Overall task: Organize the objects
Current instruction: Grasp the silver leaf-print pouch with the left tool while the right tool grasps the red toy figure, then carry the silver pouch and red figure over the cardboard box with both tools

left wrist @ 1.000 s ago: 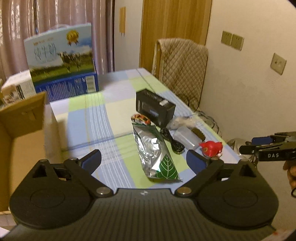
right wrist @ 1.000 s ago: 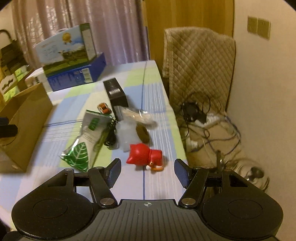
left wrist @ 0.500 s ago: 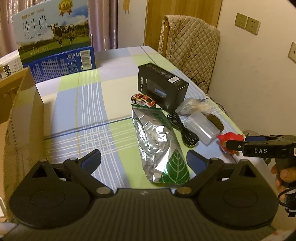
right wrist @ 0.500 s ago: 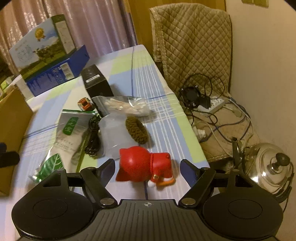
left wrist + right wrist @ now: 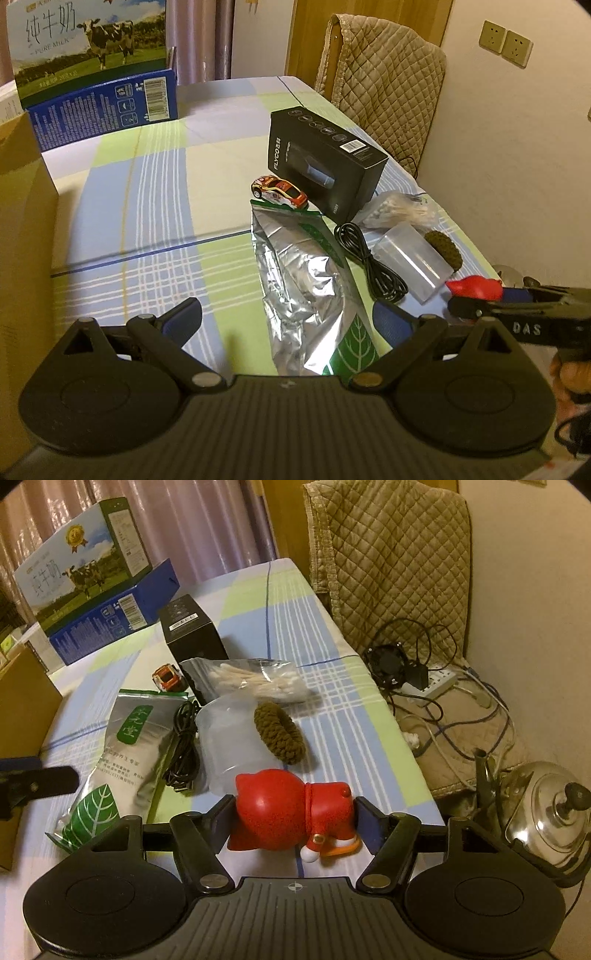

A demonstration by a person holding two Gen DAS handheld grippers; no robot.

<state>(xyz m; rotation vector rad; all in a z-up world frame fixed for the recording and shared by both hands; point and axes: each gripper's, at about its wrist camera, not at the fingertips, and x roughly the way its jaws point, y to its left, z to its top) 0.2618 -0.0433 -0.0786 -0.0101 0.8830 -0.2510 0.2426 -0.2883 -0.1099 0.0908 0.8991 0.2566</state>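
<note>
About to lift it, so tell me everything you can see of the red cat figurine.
The red cat figurine looks like glossy plastic: round head with pointed ears, red body, white foot, orange base. It lies on its side on the checked tablecloth, near the table's edge. The right gripper is closing around it, pads at head and rear. A translucent container sits just behind it.

The cardboard box point(image 5: 22, 229) runs off the left edge in both views, so its inside stays out of sight, and the milk carton point(image 5: 92, 48) is cropped at the top of the left wrist view. The left gripper's body hides the near end of the foil pouch point(image 5: 306, 288). Behind the right gripper's finger only the top of the red toy point(image 5: 474, 287) shows, and the small print on the pouch is too fine to read.
</note>
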